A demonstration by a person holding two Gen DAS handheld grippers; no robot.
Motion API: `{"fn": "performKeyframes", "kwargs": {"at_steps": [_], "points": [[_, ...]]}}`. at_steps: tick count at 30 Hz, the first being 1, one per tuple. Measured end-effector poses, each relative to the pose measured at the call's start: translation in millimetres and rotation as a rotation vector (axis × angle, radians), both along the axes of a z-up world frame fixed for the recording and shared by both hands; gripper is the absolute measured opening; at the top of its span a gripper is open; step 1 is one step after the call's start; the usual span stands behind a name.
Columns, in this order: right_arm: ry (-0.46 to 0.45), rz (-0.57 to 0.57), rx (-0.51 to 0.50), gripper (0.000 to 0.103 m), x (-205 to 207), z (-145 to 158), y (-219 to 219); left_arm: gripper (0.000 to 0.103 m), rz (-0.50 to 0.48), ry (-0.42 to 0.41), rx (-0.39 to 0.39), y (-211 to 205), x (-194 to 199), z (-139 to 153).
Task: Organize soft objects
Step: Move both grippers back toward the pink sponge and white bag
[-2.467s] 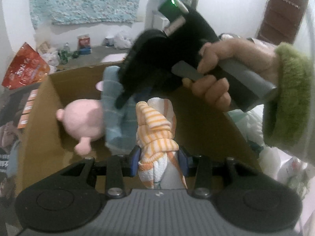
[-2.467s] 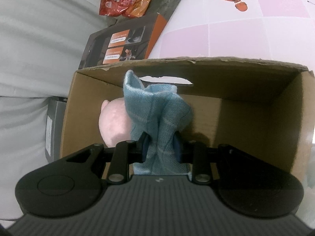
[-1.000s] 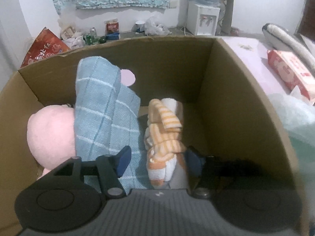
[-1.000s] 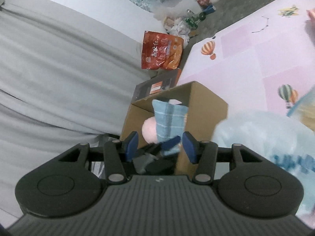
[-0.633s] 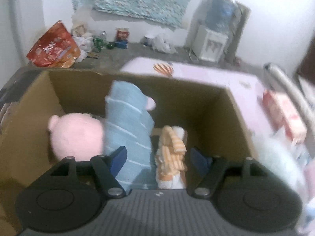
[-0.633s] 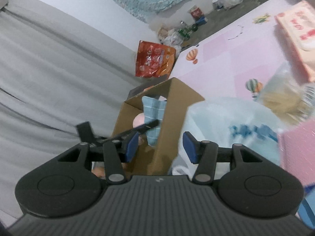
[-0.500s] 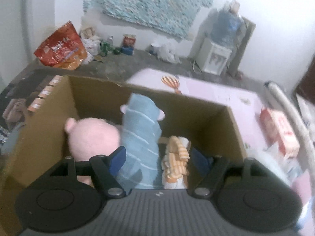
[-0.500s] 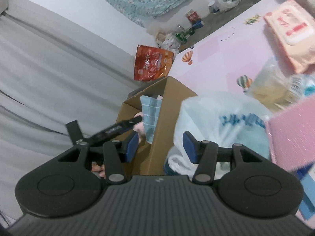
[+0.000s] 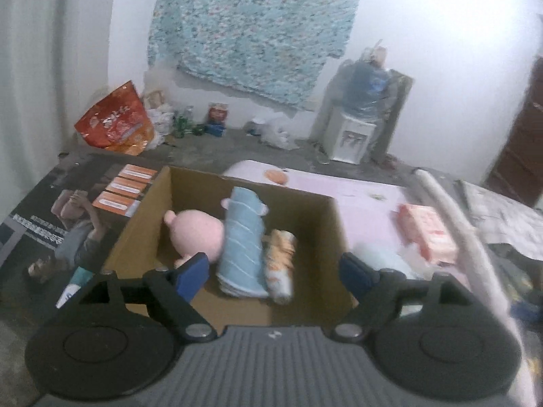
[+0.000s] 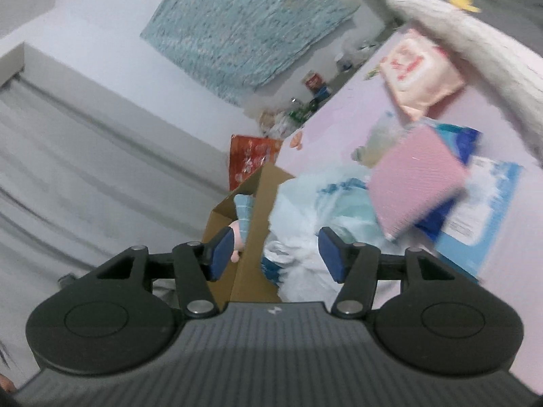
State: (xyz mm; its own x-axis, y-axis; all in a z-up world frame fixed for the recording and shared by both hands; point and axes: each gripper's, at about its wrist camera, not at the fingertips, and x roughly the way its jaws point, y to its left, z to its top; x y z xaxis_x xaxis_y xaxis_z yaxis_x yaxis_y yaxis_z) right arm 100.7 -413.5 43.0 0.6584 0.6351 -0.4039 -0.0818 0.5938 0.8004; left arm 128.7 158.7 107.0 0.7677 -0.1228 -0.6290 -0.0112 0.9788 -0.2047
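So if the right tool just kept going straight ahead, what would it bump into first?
Probably the white plastic bag beside the box. It lies straight ahead between the open fingers of the right tool, though the box's wall is close to that line and depth is hard to judge.

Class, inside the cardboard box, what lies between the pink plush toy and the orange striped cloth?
The rolled blue checked towel, standing between the pink plush toy and the orange striped cloth, in the left wrist view.

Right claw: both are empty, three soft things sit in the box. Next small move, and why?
Probably ease the right claw toward the pink cloth on the mat: its jaws stand open and empty, and the cloth lies outside the cardboard box.
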Motion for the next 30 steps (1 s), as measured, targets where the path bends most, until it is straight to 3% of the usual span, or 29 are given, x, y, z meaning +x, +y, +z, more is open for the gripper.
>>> {"fn": "performKeyframes", "kwargs": {"at_steps": [7, 9, 12, 18, 24, 27, 30], "points": [[0.027, -0.098, 0.061, 0.057, -37.0, -31.5, -34.6, 0.092, -0.109, -0.101, -0.011, -44.8, -57.4, 1.8], [0.04, -0.121, 0.064, 0.058, -39.2, -40.4, -41.9, 0.092, -0.167, -0.098, 0.016, -65.9, -61.6, -6.3], [0.058, -0.156, 0.051, 0.058, -35.5, -49.9, -51.2, 0.092, -0.25, -0.097, 0.085, -109.3, -64.0, -20.7], [0.12, -0.179, 0.023, 0.058, 2.8, -71.2, -64.2, 0.092, -0.433, -0.161, 0.115, -186.1, -59.5, -37.3], [0.153, -0.199, -0.019, 0.06, 49.2, -85.1, -72.1, 0.09, -0.58, -0.119, 0.291, -266.0, -19.5, -72.6], [0.175, -0.168, -0.092, 0.066, 72.0, -93.5, -69.5, 0.09, -0.622, -0.06, 0.394, -301.4, 3.2, -106.5], [0.188, -0.121, -0.103, 0.067, 89.9, -101.8, -68.0, 0.085, -0.661, -0.011, 0.485, -324.8, 19.9, -135.3]]}}
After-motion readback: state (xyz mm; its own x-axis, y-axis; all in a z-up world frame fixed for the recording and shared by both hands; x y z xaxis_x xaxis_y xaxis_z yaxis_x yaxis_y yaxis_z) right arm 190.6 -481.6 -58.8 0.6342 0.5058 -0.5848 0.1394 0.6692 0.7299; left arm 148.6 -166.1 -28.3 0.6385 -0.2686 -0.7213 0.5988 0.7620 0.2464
